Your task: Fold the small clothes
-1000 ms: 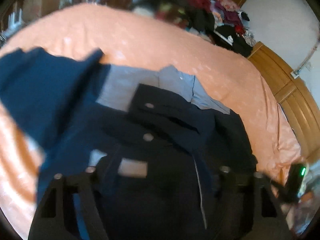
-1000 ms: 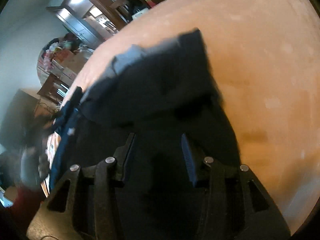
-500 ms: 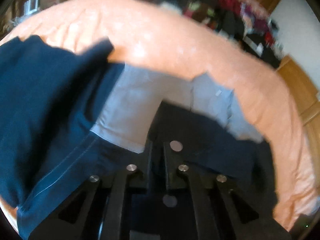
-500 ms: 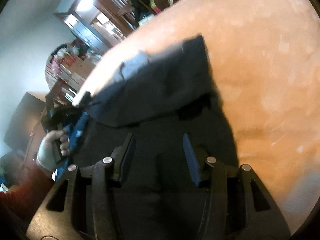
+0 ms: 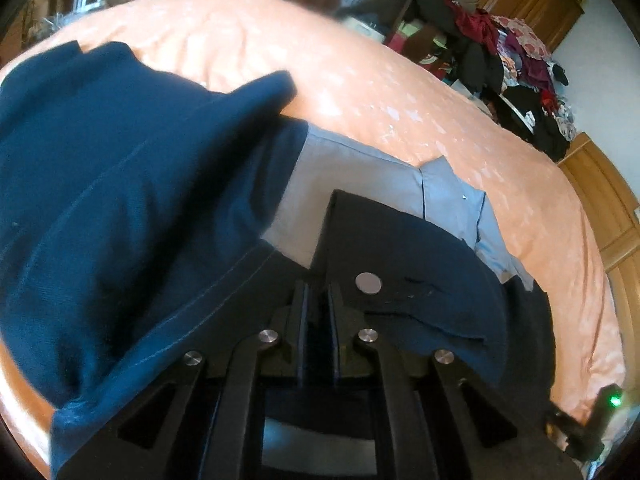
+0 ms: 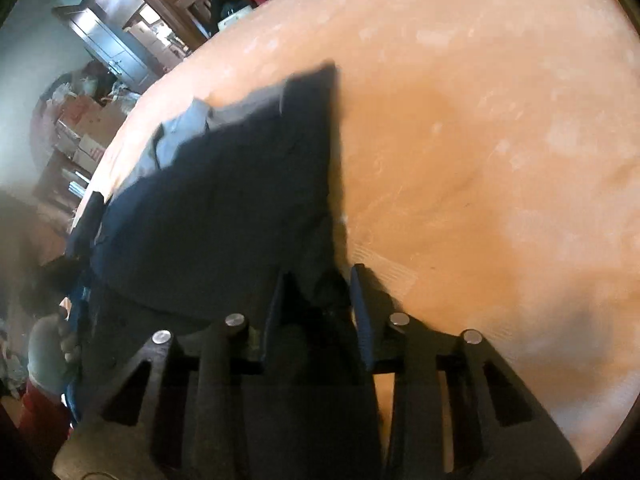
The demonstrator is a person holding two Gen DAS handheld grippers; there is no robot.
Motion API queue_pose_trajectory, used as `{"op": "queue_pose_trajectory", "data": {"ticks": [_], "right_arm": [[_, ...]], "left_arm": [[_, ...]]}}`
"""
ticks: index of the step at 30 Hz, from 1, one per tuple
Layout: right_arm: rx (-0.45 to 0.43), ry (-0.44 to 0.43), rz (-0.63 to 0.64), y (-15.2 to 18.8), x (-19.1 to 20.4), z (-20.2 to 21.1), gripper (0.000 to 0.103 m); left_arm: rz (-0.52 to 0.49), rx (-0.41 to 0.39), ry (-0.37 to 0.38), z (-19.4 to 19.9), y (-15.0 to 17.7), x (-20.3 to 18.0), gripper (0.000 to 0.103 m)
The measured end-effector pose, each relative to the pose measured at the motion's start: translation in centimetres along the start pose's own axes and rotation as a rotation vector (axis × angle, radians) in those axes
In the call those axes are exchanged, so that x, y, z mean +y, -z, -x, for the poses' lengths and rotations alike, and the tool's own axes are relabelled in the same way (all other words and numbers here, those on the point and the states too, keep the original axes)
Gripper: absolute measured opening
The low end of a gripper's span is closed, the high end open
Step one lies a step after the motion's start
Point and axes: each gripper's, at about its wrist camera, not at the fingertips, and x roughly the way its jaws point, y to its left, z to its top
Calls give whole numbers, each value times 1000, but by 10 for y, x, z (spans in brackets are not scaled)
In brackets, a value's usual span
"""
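Navy cloth of the small garment [image 5: 132, 216] lies spread on the peach bed [image 5: 400, 92], its edge pinched in the nearly pressed-together left tool [image 5: 318, 320], while the half-spread right tool [image 6: 316, 300] straddles a corner, seemingly ready for folding.

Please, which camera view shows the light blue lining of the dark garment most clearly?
The left wrist view. There the light blue lining lies wide and sharp beyond the left hand-held gripper, against the orange bedcover. The right wrist view shows only a small blurred patch of it at the garment's far edge.
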Motion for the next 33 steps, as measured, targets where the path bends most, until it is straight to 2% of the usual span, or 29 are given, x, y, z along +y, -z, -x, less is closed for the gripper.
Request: {"op": "queue_pose_trajectory", "data": {"ticks": [2, 4, 7, 9, 11, 12, 13, 15, 18, 20, 23, 27, 29, 31, 33], "right_arm": [[-73, -3, 42, -5, 12, 20, 33], [-101, -57, 53, -20, 30, 22, 33], [-66, -136, 114, -43, 74, -14, 33], [-27, -173, 165, -54, 106, -46, 32], [16, -197, 182, -56, 126, -72, 33], [25, -185, 196, -58, 136, -84, 33], [26, -179, 202, -58, 140, -87, 33], [23, -184, 200, -58, 145, -93, 33], [5, -180, 212, -58, 145, -88, 33], [1, -184, 215, -57, 141, -84, 33], [-9, -175, 205, -58, 138, -86, 34], [1, -184, 197, -56, 138, -92, 34], [-1, -190, 202, -55, 140, -91, 36], [-11, -191, 208, -55, 141, -88, 40], [-20, -194, 213, -58, 141, -85, 40]], "left_arm": [[0, -28, 3, 19, -3, 9, 10], [20, -56, 16, 40, -3, 19, 10], [26, -66, 46, 55, 0, 24, 10], [12, -26, 99, 49, 0, 19, 11], [-26, 8, 135, 41, 0, 5, 17], [-39, 17, 152, 39, 1, 0, 26], [-46, 27, 167, 34, 1, -5, 36], [-43, 41, 161, 24, 2, -9, 41], [-3, 55, 96, 12, 1, -4, 41], [24, 64, 95, 14, 3, 0, 41], [42, 70, 136, 25, 16, 0, 41], [65, 98, 127, 6, 23, 4, 41], [79, 86, 134, 3, 18, 3, 44], [80, 74, 135, -1, 14, 0, 55], [75, 61, 111, -8, 9, -5, 56]]}}
